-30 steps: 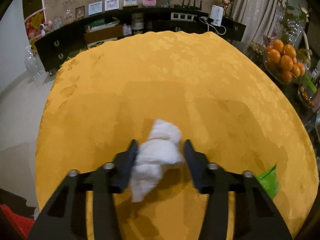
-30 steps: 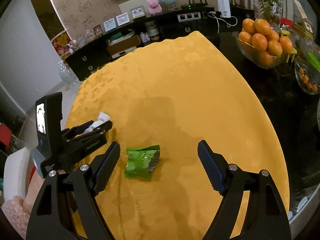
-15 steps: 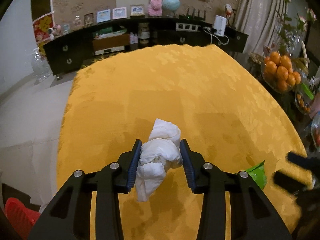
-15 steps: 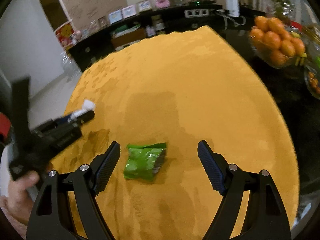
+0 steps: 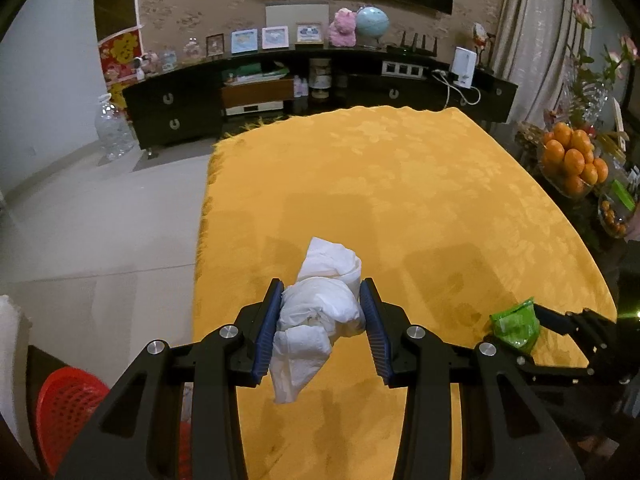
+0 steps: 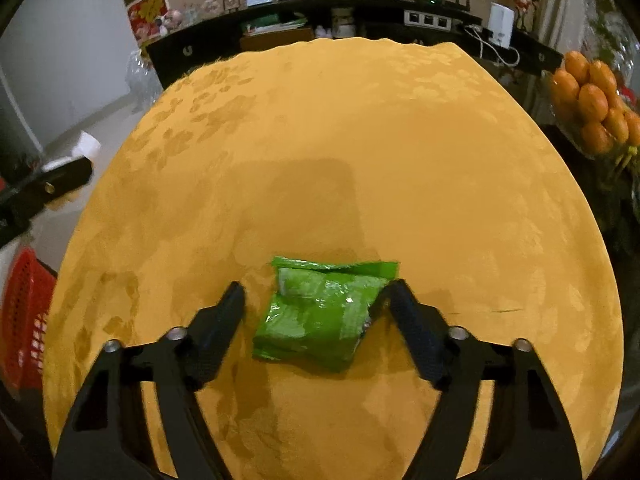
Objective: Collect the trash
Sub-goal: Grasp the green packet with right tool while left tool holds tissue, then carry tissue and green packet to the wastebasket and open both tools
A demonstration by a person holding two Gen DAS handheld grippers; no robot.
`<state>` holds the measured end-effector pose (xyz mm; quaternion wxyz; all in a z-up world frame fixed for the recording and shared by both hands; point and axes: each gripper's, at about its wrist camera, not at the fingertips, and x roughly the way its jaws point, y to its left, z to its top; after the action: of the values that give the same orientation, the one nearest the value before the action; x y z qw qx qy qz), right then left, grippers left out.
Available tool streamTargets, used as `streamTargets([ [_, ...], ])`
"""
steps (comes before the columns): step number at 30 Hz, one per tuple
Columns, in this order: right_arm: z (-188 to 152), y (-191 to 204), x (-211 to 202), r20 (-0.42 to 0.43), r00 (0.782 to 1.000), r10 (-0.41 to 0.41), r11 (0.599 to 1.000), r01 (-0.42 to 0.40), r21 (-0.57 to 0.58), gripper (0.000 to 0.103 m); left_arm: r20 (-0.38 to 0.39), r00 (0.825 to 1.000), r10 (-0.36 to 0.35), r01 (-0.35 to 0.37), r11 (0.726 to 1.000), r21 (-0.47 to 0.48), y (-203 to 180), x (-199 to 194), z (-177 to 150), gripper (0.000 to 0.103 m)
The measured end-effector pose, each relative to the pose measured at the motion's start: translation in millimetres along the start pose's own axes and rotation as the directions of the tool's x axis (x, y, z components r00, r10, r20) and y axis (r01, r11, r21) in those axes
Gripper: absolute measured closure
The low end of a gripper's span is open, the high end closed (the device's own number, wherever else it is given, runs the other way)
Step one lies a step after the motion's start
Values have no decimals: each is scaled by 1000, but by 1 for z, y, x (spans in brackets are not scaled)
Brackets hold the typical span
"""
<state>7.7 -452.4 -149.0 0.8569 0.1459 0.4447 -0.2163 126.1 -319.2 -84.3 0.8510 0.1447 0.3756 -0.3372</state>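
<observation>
My left gripper (image 5: 322, 294) is shut on a crumpled white tissue (image 5: 318, 312) and holds it above the left edge of the yellow tablecloth (image 5: 400, 200). A green snack wrapper (image 6: 322, 312) lies on the cloth between the fingers of my right gripper (image 6: 316, 294), which is open around it. The right finger touches the wrapper's edge. The wrapper also shows in the left wrist view (image 5: 516, 326), at the right gripper's tip. The left gripper's tip with the tissue shows at the left in the right wrist view (image 6: 60, 178).
A red mesh basket (image 5: 66, 412) stands on the floor below the table's left side; it also shows in the right wrist view (image 6: 22, 312). A bowl of oranges (image 5: 572, 160) sits on the dark table at the right. A dark sideboard (image 5: 320, 88) lines the far wall.
My left gripper closed on the tissue, lifted it and moved left toward the table edge. My right gripper moved forward and down until its fingers straddle the green wrapper.
</observation>
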Motion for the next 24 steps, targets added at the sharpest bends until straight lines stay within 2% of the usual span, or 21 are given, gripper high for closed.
streamTargets([
  [3,0,2,0,4,1000,-12,1000,12,-19,51,10,1000,11,-11,1000,-3,6,-8,-2,65],
  [7,1,1,-2,4,1000,-1,1000,1,-12,58,31,999,30,-30,1000,3,10,-20,-4,65],
  [13,6,8,-16,51,999,-2,999,3,-31,58,60,998,36,-36,999,5,14,-34,-3,65],
  [16,12,10,-30,87,996,22,999,-20,-29,58,73,997,36,-37,999,6,16,-40,-1,65],
  [24,30,15,-80,214,975,65,998,-60,-30,58,123,992,33,-35,999,9,12,-62,5,65],
])
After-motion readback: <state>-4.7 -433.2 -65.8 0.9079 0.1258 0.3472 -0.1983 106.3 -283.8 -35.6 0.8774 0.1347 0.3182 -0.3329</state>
